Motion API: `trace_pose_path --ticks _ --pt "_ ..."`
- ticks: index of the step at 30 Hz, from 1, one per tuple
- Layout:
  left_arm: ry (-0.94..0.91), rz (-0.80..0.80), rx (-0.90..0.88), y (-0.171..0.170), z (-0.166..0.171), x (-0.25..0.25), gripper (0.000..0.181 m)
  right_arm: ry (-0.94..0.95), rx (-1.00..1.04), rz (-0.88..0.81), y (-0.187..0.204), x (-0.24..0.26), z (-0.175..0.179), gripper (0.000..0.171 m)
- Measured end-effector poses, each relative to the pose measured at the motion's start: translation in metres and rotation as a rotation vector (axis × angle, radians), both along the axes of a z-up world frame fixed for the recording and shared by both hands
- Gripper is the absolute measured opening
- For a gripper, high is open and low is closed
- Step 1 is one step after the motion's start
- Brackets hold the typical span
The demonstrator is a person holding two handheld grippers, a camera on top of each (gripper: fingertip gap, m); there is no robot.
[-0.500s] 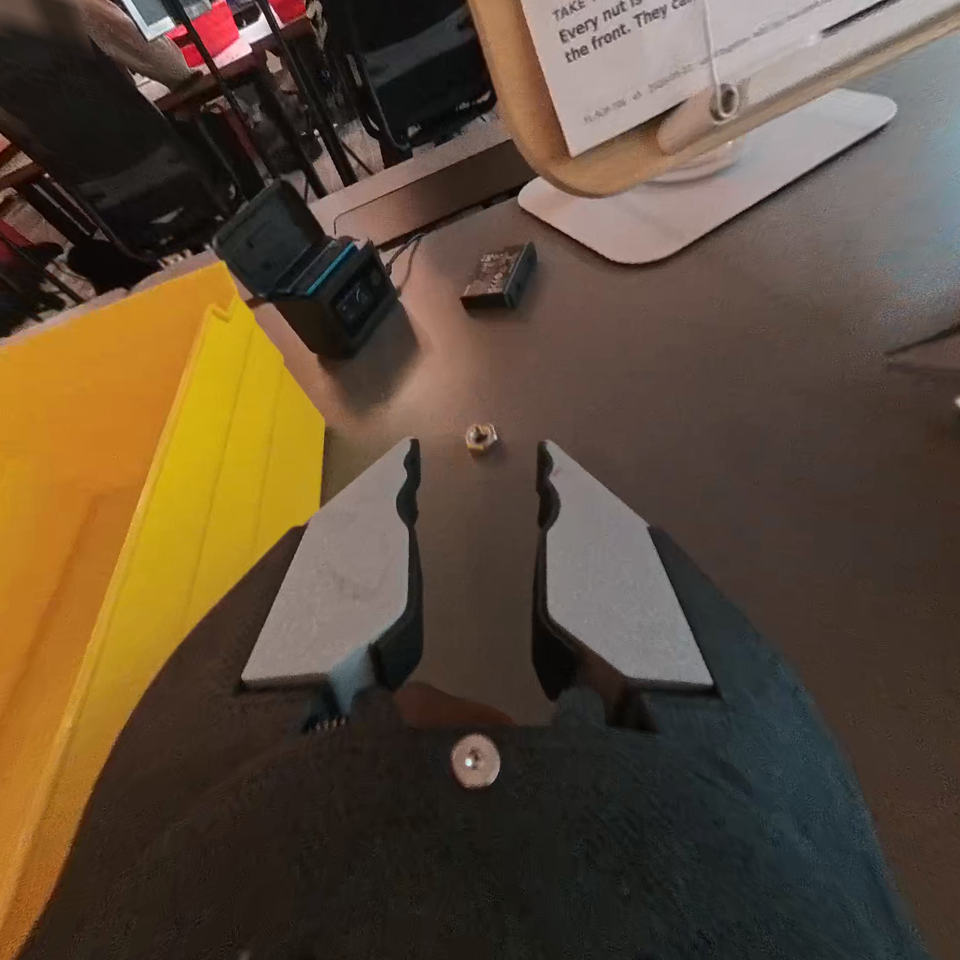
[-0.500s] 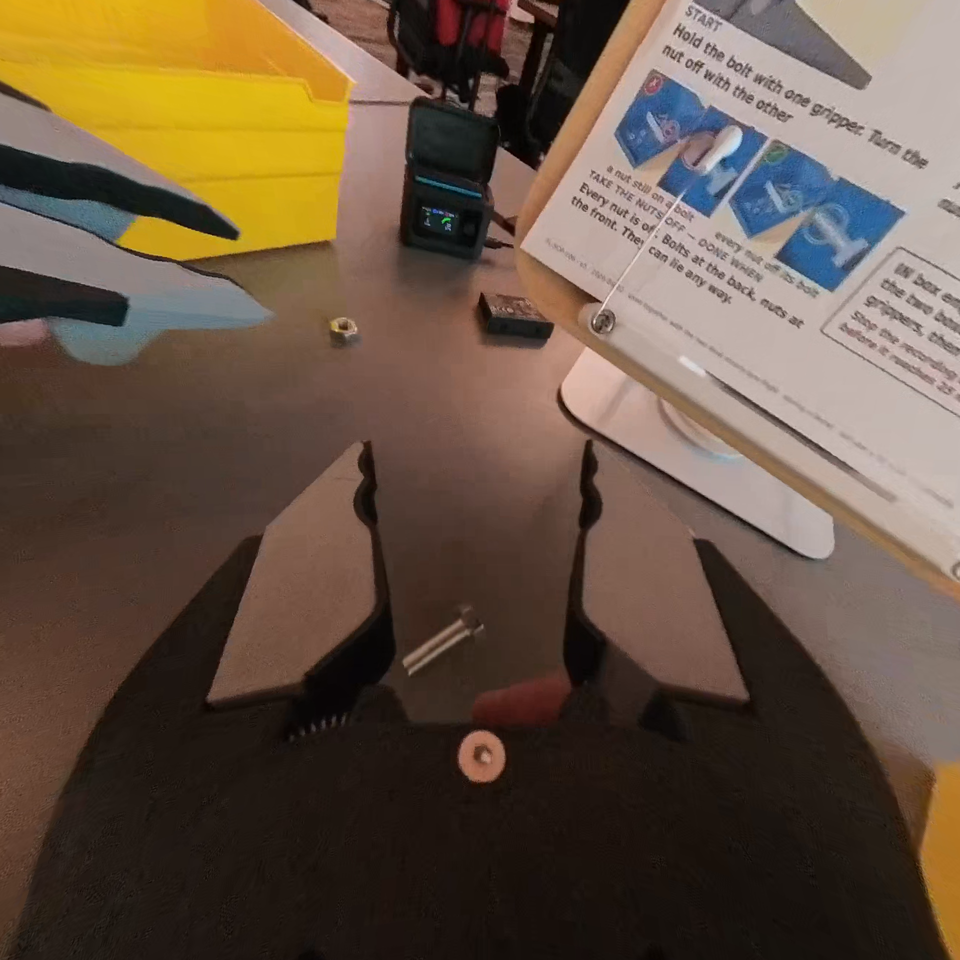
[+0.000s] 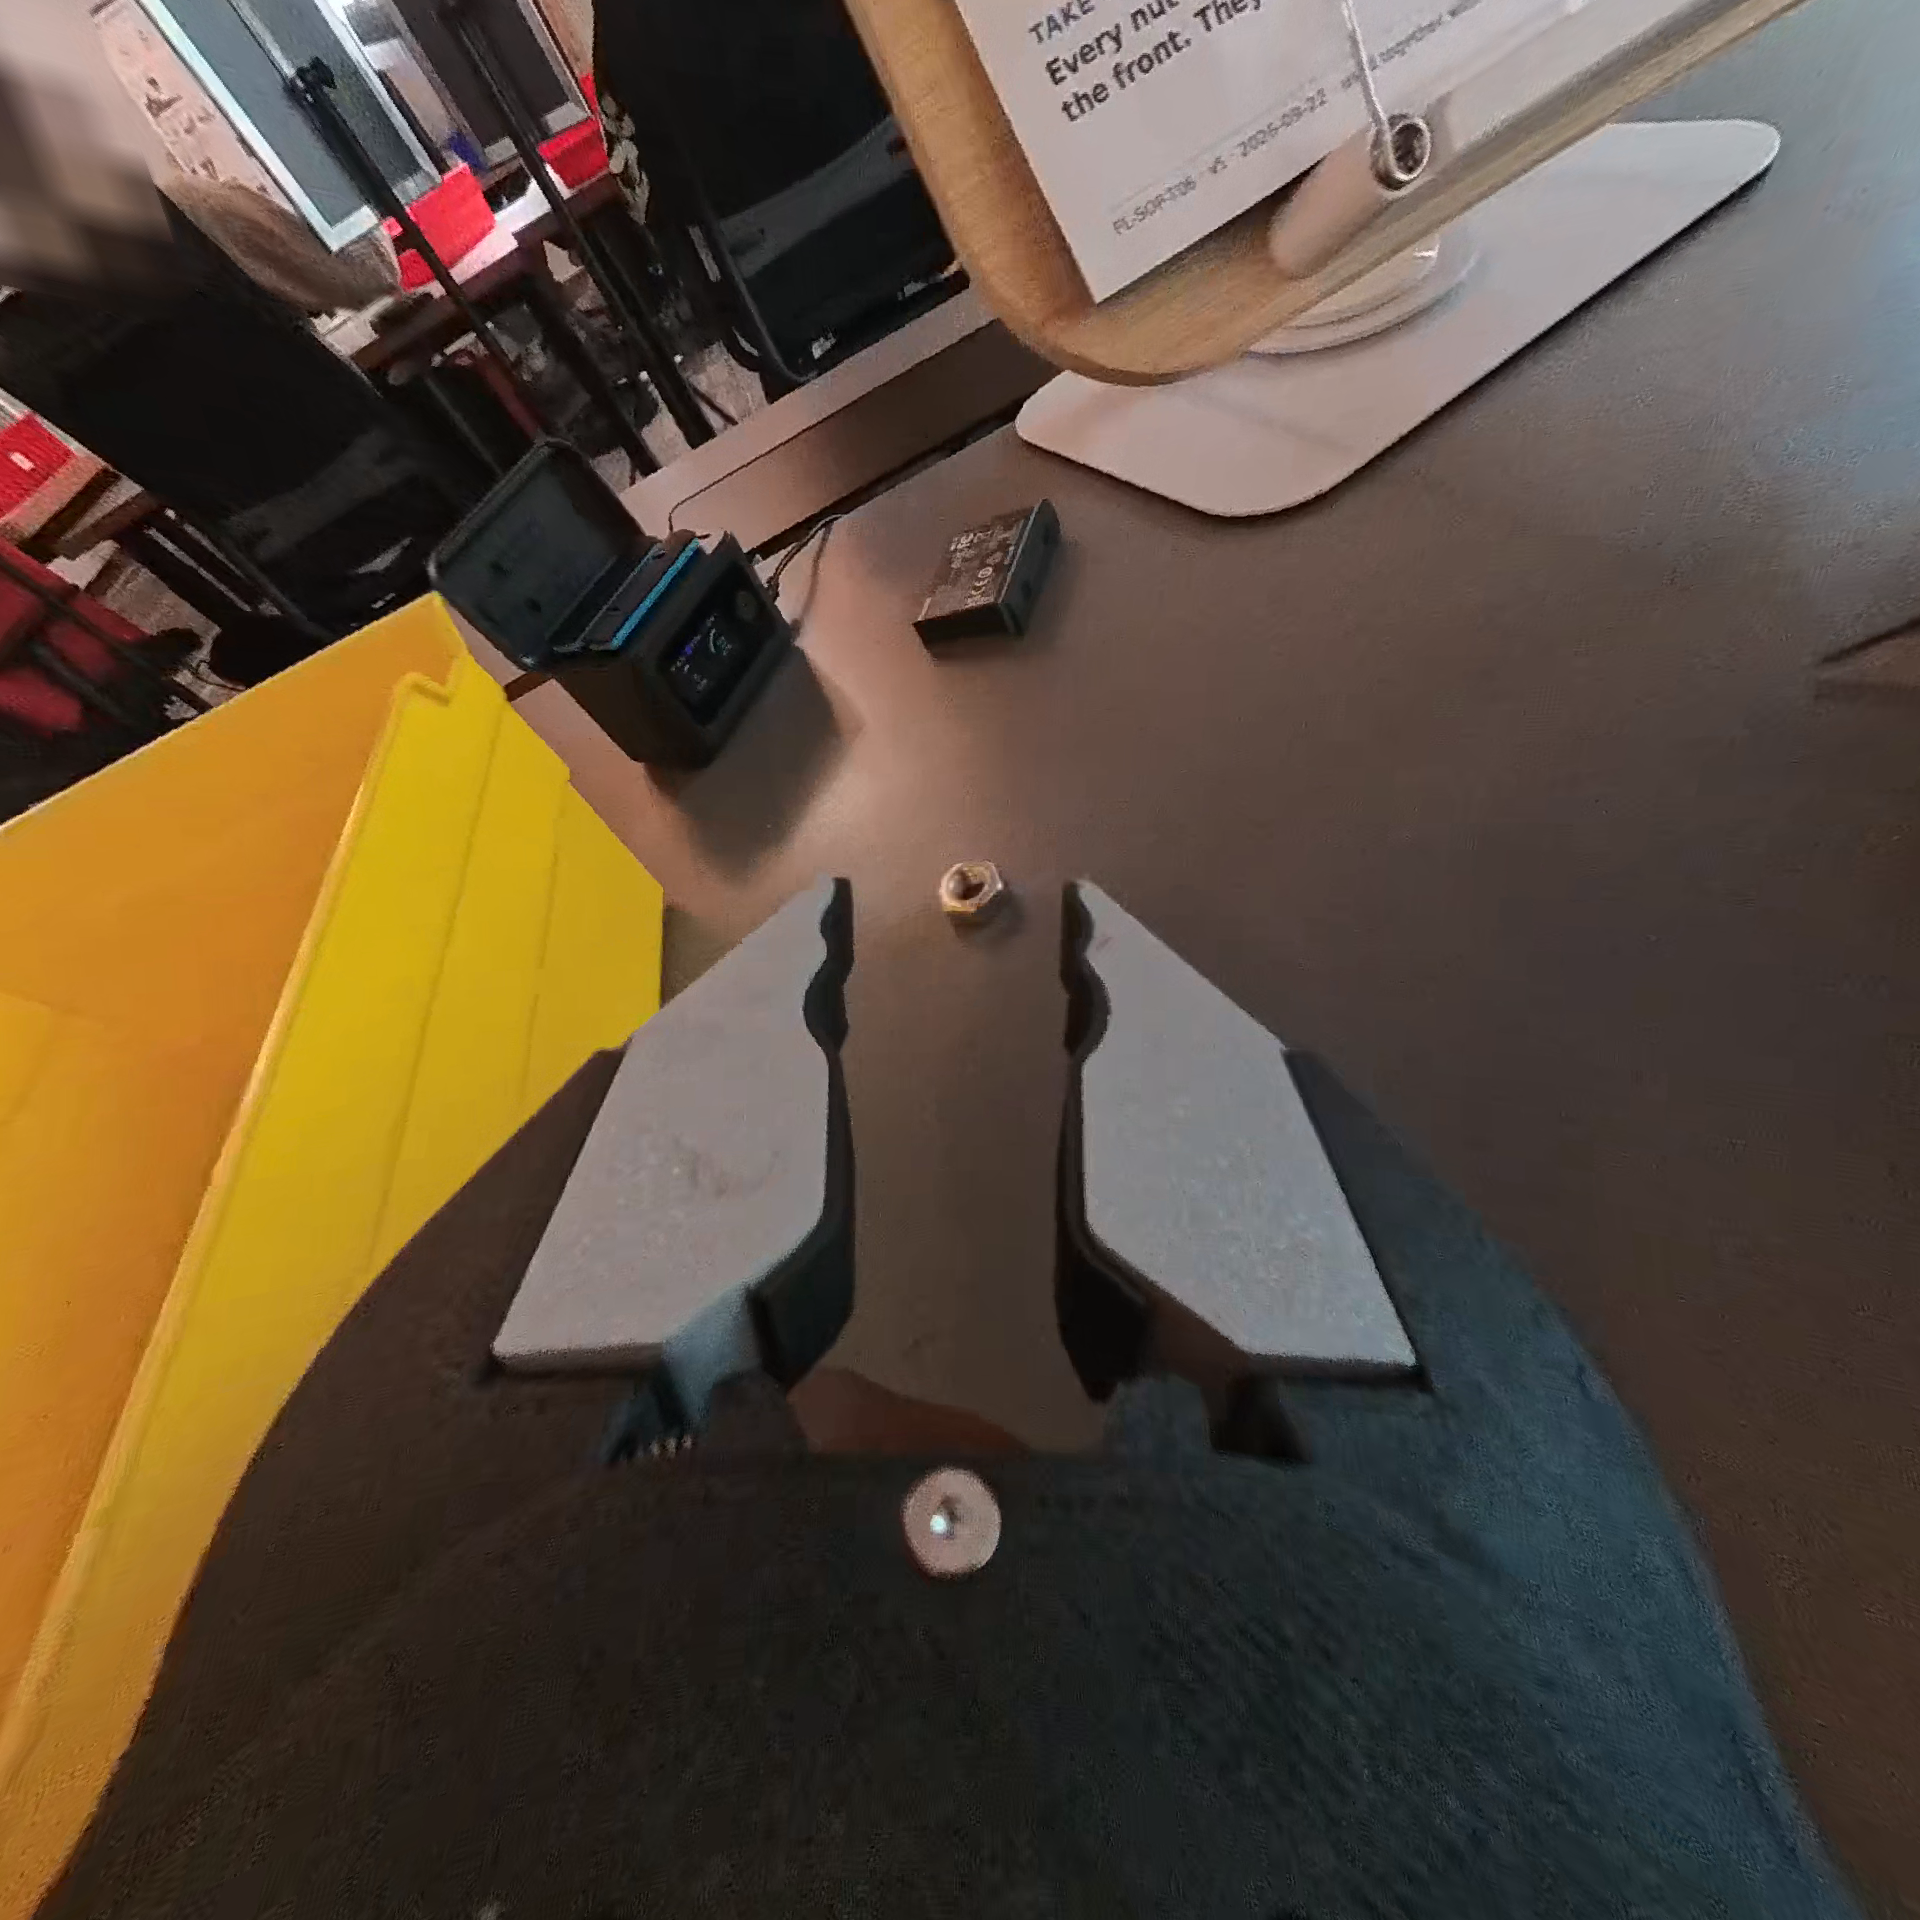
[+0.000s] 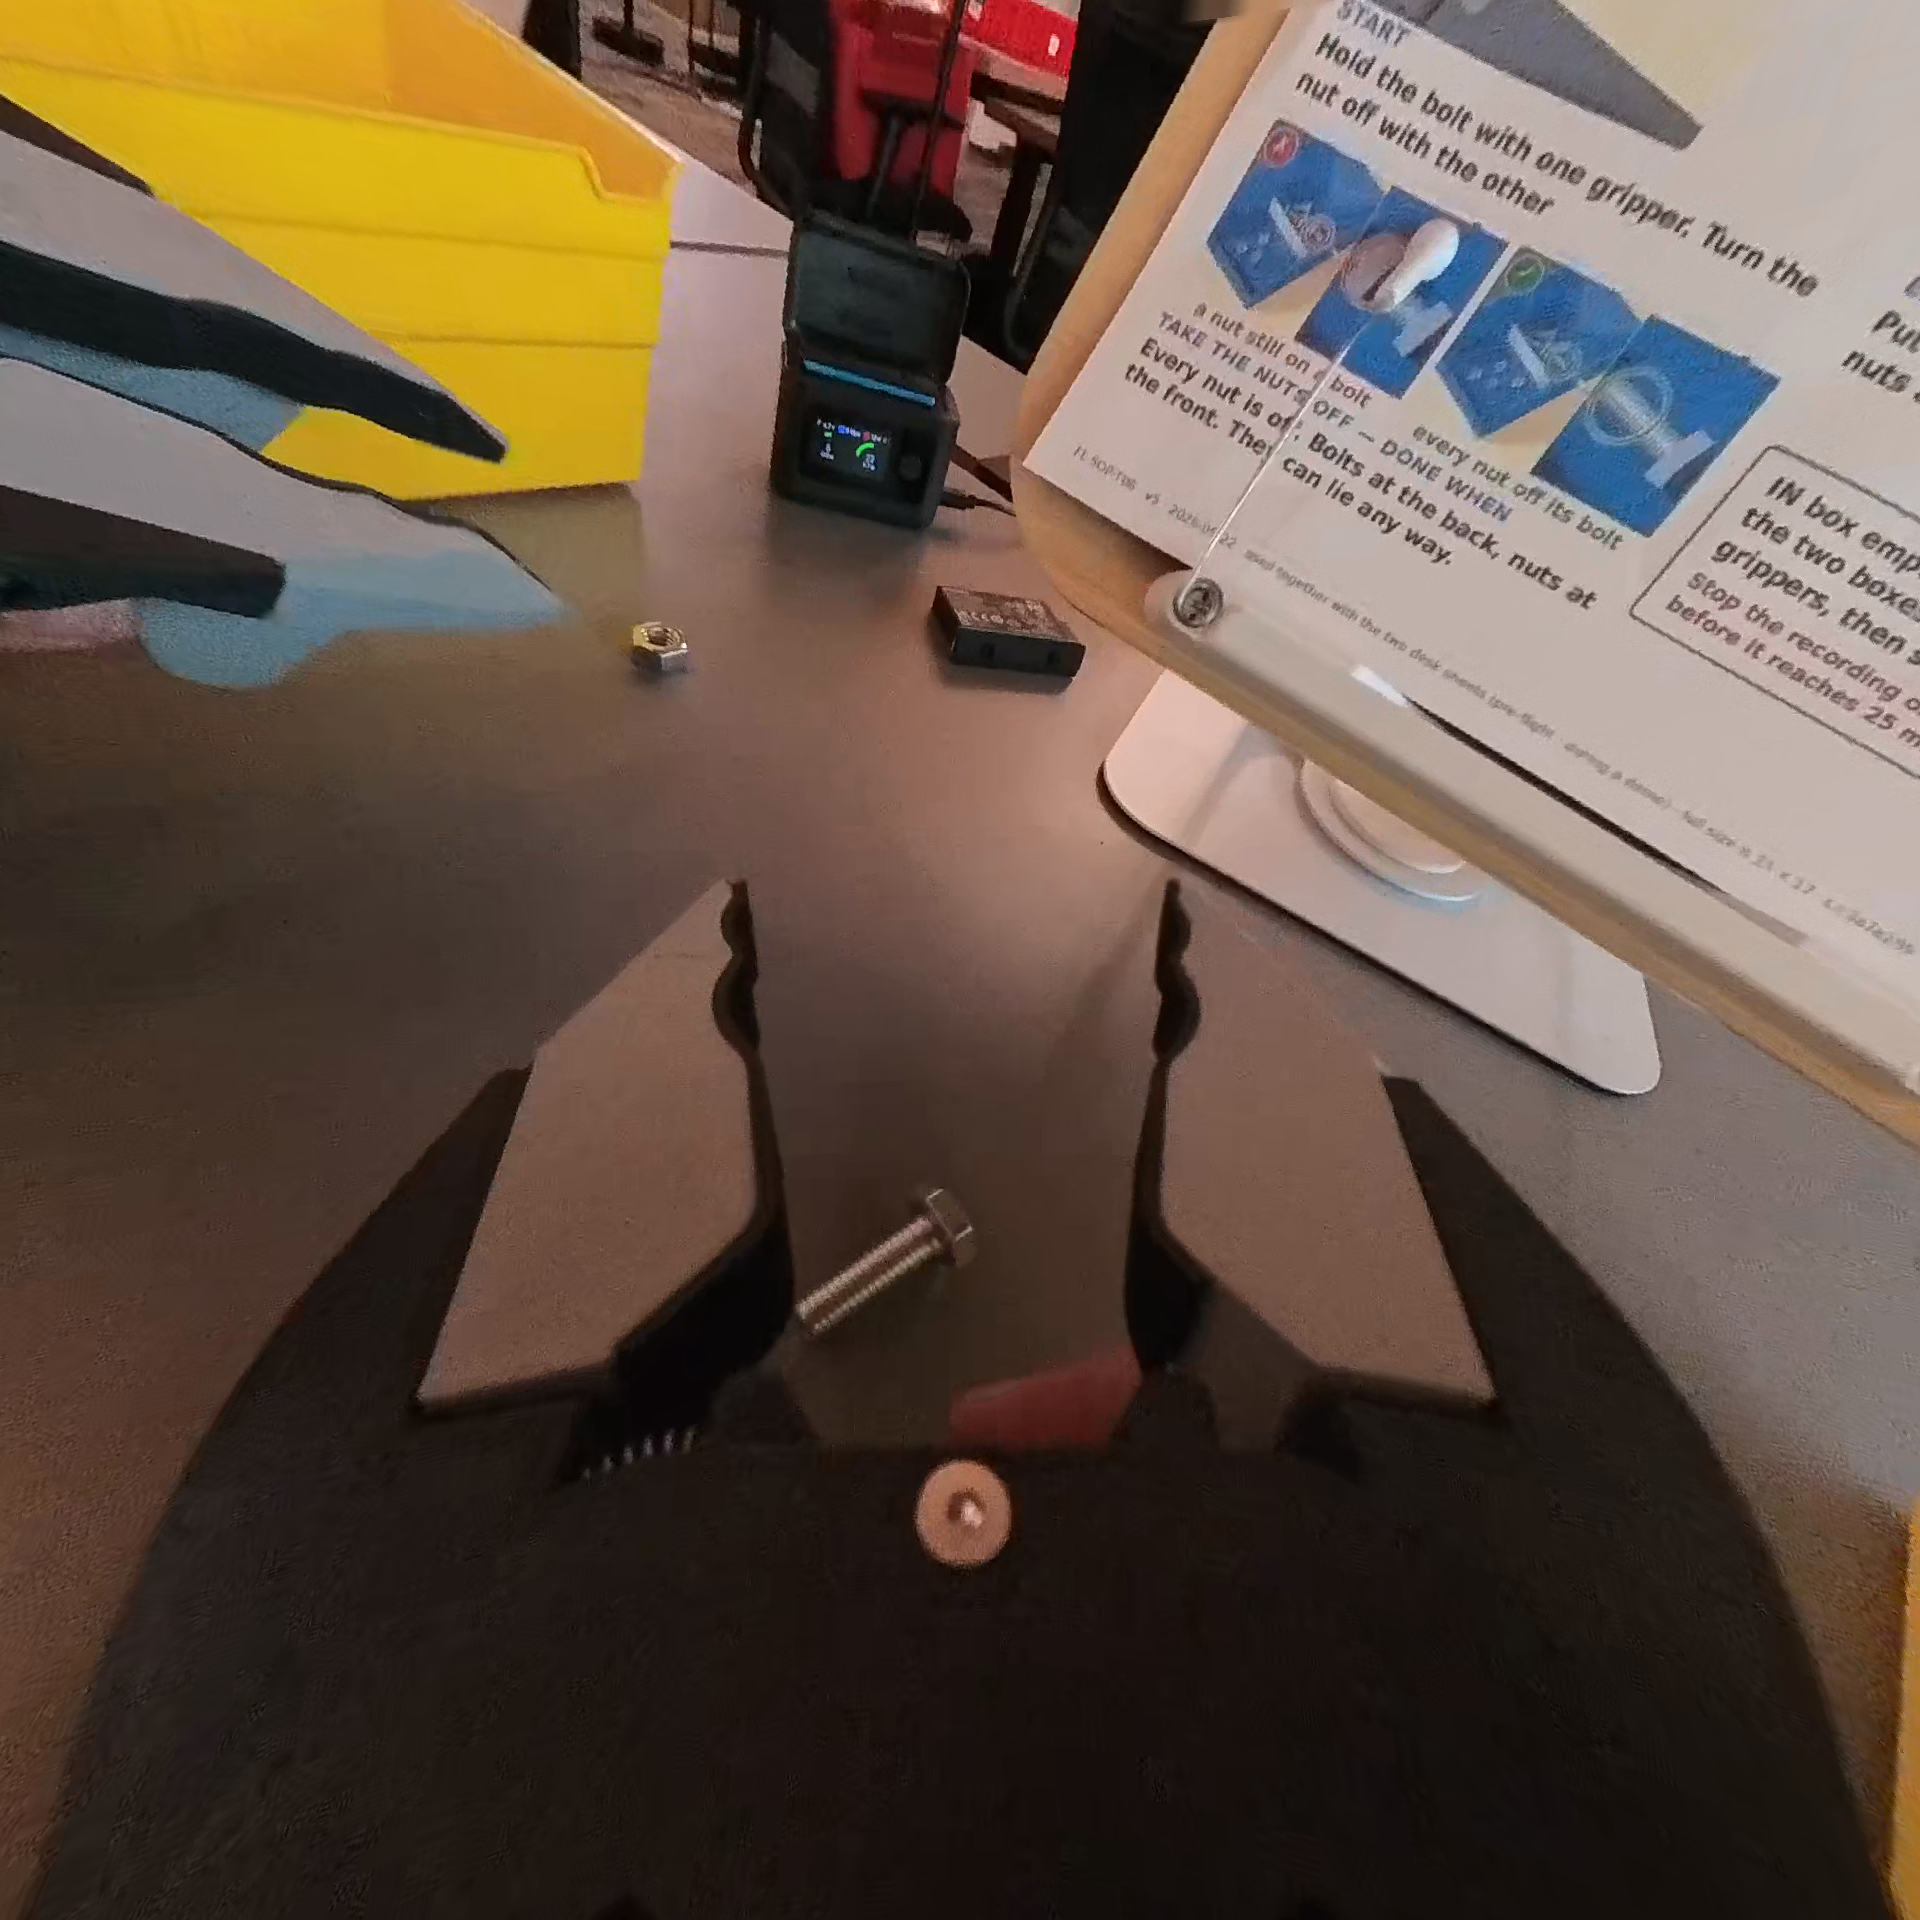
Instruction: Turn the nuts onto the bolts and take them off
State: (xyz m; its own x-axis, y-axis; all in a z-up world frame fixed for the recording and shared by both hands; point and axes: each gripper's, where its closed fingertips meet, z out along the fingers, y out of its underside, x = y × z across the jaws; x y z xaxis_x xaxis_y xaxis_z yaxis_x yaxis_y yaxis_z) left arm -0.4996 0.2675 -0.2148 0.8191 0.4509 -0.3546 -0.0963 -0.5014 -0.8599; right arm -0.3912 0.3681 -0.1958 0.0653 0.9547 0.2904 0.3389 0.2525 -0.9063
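Note:
A small hex nut [image 3: 970, 898] lies on the dark table, just ahead of and between the tips of my left gripper [image 3: 956, 914], which is open and empty. The nut also shows in the right wrist view [image 4: 659, 646], just past the left gripper's tips [image 4: 520, 520]. A silver hex bolt [image 4: 889, 1263] lies flat on the table between the fingers of my right gripper [image 4: 956, 914], near their base. The right gripper is open and hovers over the bolt without touching it.
A yellow bin [image 3: 260, 987] stands to the left, also in the right wrist view [image 4: 416, 229]. A black device with a small screen [image 4: 868, 416], a flat black block [image 4: 1008, 634] and an instruction sheet on a white-based stand [image 4: 1455, 468] stand behind.
My left gripper has edged forward so the nut now lies level with its tips. The right gripper and the bolt have hardly moved.

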Motion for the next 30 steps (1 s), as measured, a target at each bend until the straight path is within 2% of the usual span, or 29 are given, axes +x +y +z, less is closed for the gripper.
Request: trace_pose_path --ticks 7,11,15,17,19,23,27,30 --pt "0.09 0.059 0.01 -0.011 0.007 -0.008 0.036 0.027 0.164 -0.112 0.009 -0.002 0.005 0.076" --pt "0.174 0.05 -0.105 -0.007 -0.003 0.0 0.043 0.074 0.233 -0.163 0.016 0.009 0.015 0.072" --pt "0.26 0.056 -0.183 -0.005 -0.009 0.003 0.043 0.07 0.187 -0.16 0.015 0.011 0.014 0.075" --pt "0.315 0.058 -0.143 -0.006 0.0 0.005 0.03 0.079 0.148 -0.156 0.011 0.008 0.015 0.077" --pt "0.328 0.082 -0.075 -0.011 0.011 0.005 0.021 0.121 0.078 -0.125 0.001 0.004 0.02 0.069" --pt "0.314 0.09 -0.003 -0.023 0.019 -0.001 0.019 0.184 -0.02 0.059 -0.044 -0.002 0.027 0.072" --pt "0.364 0.129 -0.006 -0.029 0.022 -0.009 0.011 0.292 -0.09 0.1 -0.056 0.011 0.047 0.07" --pt "0.344 0.156 0.011 -0.034 0.024 -0.016 0.01 0.299 -0.104 0.099 -0.054 0.011 0.047 0.07"
